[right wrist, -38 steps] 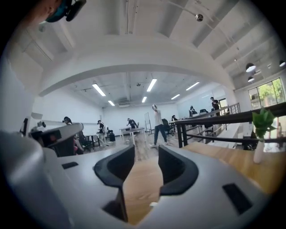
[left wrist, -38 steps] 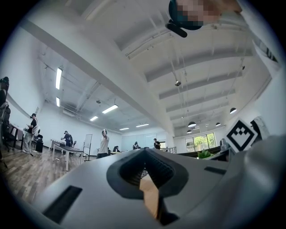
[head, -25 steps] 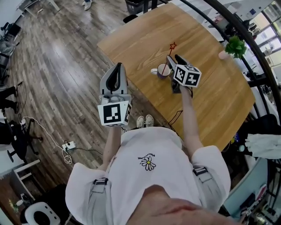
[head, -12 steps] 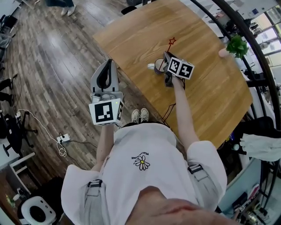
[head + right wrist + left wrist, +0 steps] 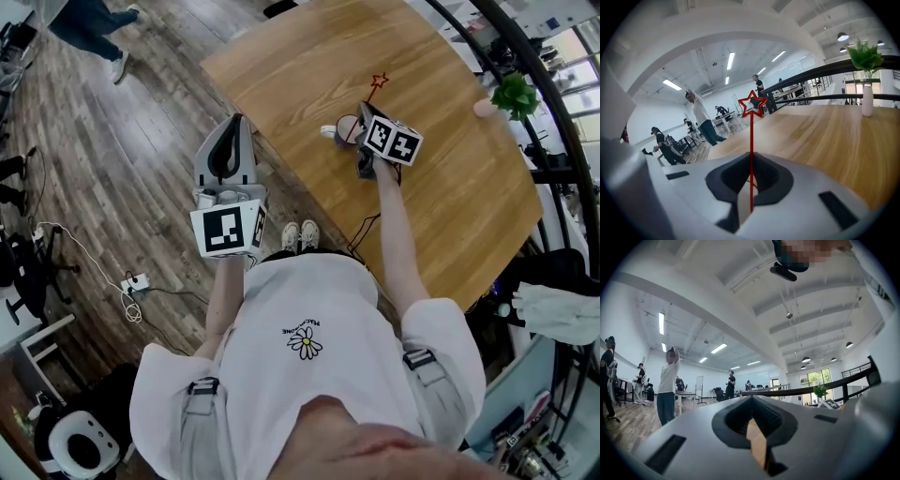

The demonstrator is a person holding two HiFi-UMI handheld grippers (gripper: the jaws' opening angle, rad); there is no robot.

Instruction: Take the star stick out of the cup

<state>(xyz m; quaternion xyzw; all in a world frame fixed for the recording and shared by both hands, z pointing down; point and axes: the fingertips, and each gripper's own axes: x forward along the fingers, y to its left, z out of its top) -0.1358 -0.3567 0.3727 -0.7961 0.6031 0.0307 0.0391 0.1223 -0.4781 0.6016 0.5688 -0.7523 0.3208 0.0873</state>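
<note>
Just then the right gripper (image 5: 364, 112) lay out over the light wooden table (image 5: 300, 56), with its tips at the rim of a small pale cup with a side handle (image 5: 341, 129). The cup stood upright on the tabletop, not far from the edge nearest the person. A thin red stick topped with an outlined star (image 5: 375, 89) slanted up and away from the cup, its star clear above the rim. Its lower end was hidden behind the gripper, so whether it sat in the cup could not be told. In the right gripper view the stick (image 5: 751, 140) ran straight up between the jaws of the right gripper (image 5: 751, 161), which were closing and already pinched the thin shaft just below its middle. The left gripper (image 5: 234, 127) was held off the table, over the dark plank floor (image 5: 112, 159) and well apart from the cup. In the left gripper view its jaws (image 5: 753, 401) were pressed together with nothing between them. A green plant in a pale vase (image 5: 511, 96) stood at the table's far edge.
</note>
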